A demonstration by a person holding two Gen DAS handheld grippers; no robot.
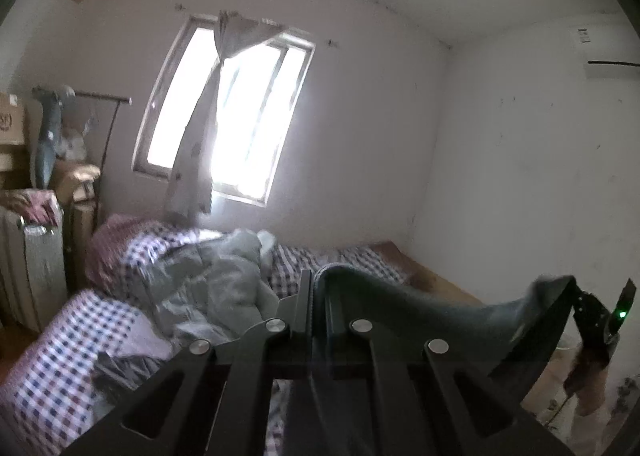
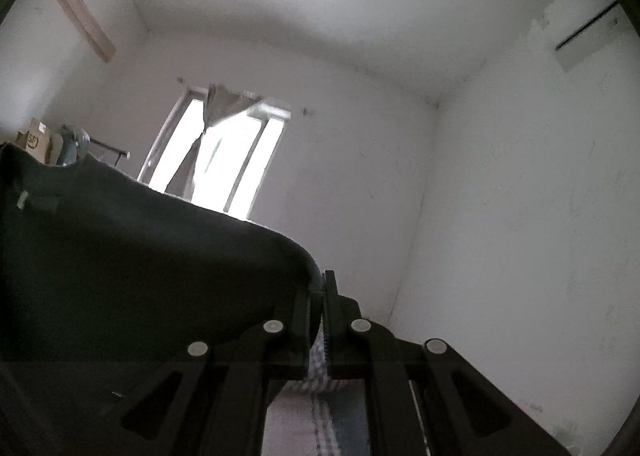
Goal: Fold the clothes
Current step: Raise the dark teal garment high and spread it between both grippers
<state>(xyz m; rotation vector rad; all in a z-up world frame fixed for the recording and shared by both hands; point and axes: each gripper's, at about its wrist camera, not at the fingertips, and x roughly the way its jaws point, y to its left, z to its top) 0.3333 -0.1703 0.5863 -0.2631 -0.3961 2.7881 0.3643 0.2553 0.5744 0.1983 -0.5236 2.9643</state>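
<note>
Left wrist view shows our left tongs (image 1: 320,288) pressed together on the hem of a dark garment (image 1: 420,312), whose top edge sags across to the right tongs (image 1: 576,288), seen at the far right with a green light on their body. We judge the two holds are set well apart so the cloth hangs open and flat between them, ready to be laid or doubled over. The garment is up in the air above the bed (image 1: 60,356), not resting on it.

From the right wrist view the right tongs (image 2: 320,288) pinch a rolled edge of the same garment (image 2: 140,264), which spreads leftward as a broad dark sheet against the bright window (image 2: 224,160).

The garment looks soft, matte and fairly thick, with a stitched, rounded hem that bunches at each pinch. Below lies a checked sheet, thin and smooth, under a crumpled grey quilt (image 1: 224,280), puffy and creased. Walls are plain and pale.
</note>
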